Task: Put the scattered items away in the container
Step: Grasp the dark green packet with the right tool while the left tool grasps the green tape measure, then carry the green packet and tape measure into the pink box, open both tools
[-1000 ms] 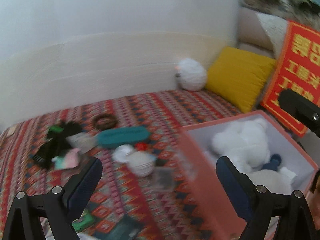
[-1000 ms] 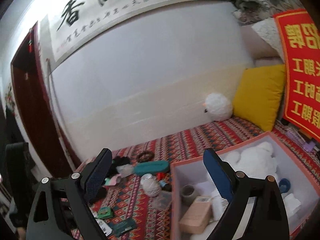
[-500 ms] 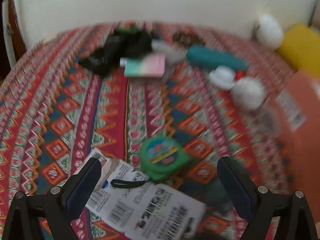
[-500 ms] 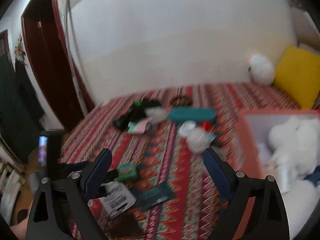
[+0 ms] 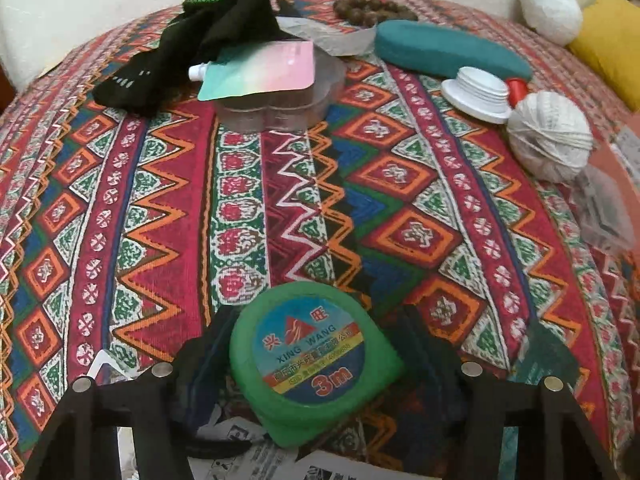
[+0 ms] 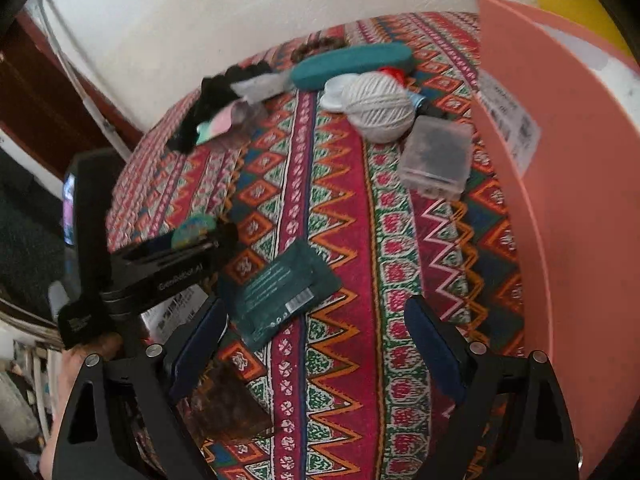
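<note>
A green 3 m tape measure (image 5: 316, 364) lies on the patterned cloth (image 5: 280, 220) between the fingers of my left gripper (image 5: 316, 344), which press on both its sides. The right wrist view shows that gripper (image 6: 192, 236) at the left, around the tape measure (image 6: 194, 228). My right gripper (image 6: 318, 344) hangs open over the cloth, holding nothing. A dark green sachet (image 6: 276, 292) lies just ahead of its left finger. The pink container (image 6: 560, 200) rises at its right.
Further back lie black socks (image 5: 188, 48), a pink-teal pouch (image 5: 260, 68) on a clear box, a teal case (image 5: 448, 50), a white lid (image 5: 476, 94), a ball of string (image 5: 550, 136), beads (image 5: 368, 10) and a small clear box (image 6: 436, 156). Printed papers (image 5: 280, 460) sit under the tape measure.
Both grippers swung away from the container and down toward the cloth. My left gripper came onto the tape measure and its fingers narrowed against it.
</note>
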`<state>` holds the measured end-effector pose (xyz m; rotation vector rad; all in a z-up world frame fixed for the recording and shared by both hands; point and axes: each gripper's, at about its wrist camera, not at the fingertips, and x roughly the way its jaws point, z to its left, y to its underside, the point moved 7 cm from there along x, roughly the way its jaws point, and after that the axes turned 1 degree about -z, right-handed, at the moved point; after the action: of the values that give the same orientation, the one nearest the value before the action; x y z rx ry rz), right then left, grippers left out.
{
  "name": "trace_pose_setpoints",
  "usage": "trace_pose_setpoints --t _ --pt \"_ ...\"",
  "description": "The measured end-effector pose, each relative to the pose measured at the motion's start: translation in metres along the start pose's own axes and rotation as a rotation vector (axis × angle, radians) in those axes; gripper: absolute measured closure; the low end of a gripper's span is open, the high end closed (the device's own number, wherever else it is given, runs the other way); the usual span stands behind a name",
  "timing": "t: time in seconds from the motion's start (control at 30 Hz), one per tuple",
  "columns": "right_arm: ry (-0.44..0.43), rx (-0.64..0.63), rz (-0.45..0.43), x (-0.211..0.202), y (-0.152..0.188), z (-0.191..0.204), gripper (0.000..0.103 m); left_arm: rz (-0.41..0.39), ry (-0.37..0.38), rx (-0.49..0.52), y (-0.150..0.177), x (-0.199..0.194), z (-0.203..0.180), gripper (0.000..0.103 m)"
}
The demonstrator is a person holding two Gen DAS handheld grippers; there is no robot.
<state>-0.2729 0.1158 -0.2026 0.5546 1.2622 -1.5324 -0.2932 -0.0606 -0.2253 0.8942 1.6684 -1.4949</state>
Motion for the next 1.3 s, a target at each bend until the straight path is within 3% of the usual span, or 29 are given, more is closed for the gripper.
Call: trace_pose_setpoints --t 0.13,0.17,0.23,0.3,0.37,0.4,0.43,0.47,0.5,0.53,0.6,0.67,0.83,0.9,1.17,1.3 --pt "-0.013 -0.018 0.042 0.018 0.007 0.01 0.01 -0.004 0.061 -0.052 0.007 -0.018 0.021 0.036" --pt "-0.006 -0.021 0.051 0.024 0.009 0.012 0.01 -0.01 0.07 -0.064 0.009 -0.025 0.03 0.045" --pt "0.013 -0.03 0.06 0.037 0.011 0.015 0.009 -0.006 0.094 -0.089 0.013 -0.037 0.044 0.05" --pt "0.071 -0.073 0.02 0.047 0.008 0.021 0.006 0.0 0.104 -0.127 0.016 -0.046 0.059 0.073" --pt "0.144 -0.141 -0.026 0.057 0.004 0.028 0.007 -0.005 0.125 -0.162 0.013 -0.053 0.068 0.073" --pt "0.173 -0.176 -0.038 0.06 0.003 0.031 0.02 -0.012 0.135 -0.174 0.011 -0.056 0.072 0.073" --pt "0.2 -0.228 -0.054 0.062 0.001 0.036 0.049 -0.017 0.135 -0.172 0.009 -0.057 0.075 0.073" --pt "0.197 -0.269 -0.063 0.061 0.0 0.042 0.067 -0.024 0.127 -0.167 0.008 -0.058 0.077 0.073" --pt "0.188 -0.308 -0.071 0.06 -0.001 0.048 0.097 -0.028 0.12 -0.161 0.007 -0.059 0.078 0.07" --pt "0.176 -0.315 -0.071 0.058 -0.001 0.051 0.095 -0.022 0.12 -0.151 0.007 -0.059 0.078 0.066" --pt "0.152 -0.319 -0.068 0.054 -0.001 0.053 0.095 -0.011 0.123 -0.127 0.008 -0.058 0.076 0.042" --pt "0.127 -0.306 -0.049 0.052 0.0 0.051 0.095 -0.019 0.134 -0.078 0.009 -0.058 0.07 0.033" --pt "0.05 -0.211 0.012 0.051 0.003 0.038 0.094 0.013 0.128 0.111 0.017 -0.043 0.05 0.031" --pt "0.036 -0.19 0.023 0.049 0.005 0.035 0.094 0.004 0.136 0.157 0.017 -0.035 0.048 0.025" --pt "-0.006 -0.141 0.056 0.047 0.008 0.028 0.094 0.056 0.297 0.273 0.027 -0.033 0.046 0.022" --pt "-0.01 -0.14 0.065 0.05 0.007 0.029 0.094 0.071 0.301 0.349 0.034 -0.031 0.041 0.02"
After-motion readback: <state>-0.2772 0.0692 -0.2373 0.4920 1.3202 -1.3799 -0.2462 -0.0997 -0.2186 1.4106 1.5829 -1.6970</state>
